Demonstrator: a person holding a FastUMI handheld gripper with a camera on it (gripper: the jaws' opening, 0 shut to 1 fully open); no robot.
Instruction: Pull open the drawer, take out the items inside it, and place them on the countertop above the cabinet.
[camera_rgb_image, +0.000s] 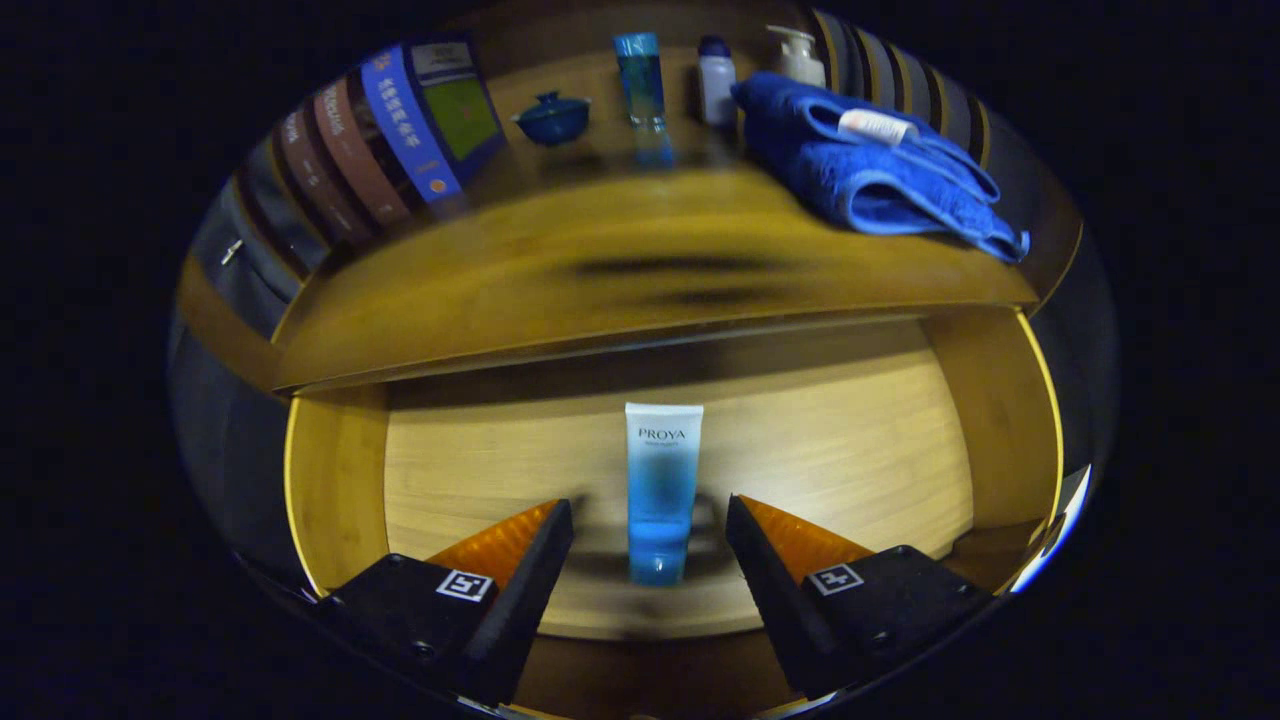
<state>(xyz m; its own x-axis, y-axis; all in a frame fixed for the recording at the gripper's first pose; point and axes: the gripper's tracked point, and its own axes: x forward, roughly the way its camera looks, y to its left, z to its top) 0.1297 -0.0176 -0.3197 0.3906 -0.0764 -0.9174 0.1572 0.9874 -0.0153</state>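
The wooden drawer (850, 440) is pulled open under the countertop (620, 270). A white-and-blue tube (660, 490) lies flat on the drawer floor, cap end toward me. My gripper (650, 520) hovers over the drawer with its fingers spread wide, one on each side of the tube's lower half. Neither finger touches the tube. Nothing else lies on the part of the drawer floor I can see.
On the countertop lie a folded blue towel (870, 170) at the right, a row of books (390, 140) at the left, and a blue lidded bowl (552, 117), a clear blue tube (640, 90), a small white bottle (716, 85) and a pump bottle (797, 55) along the back.
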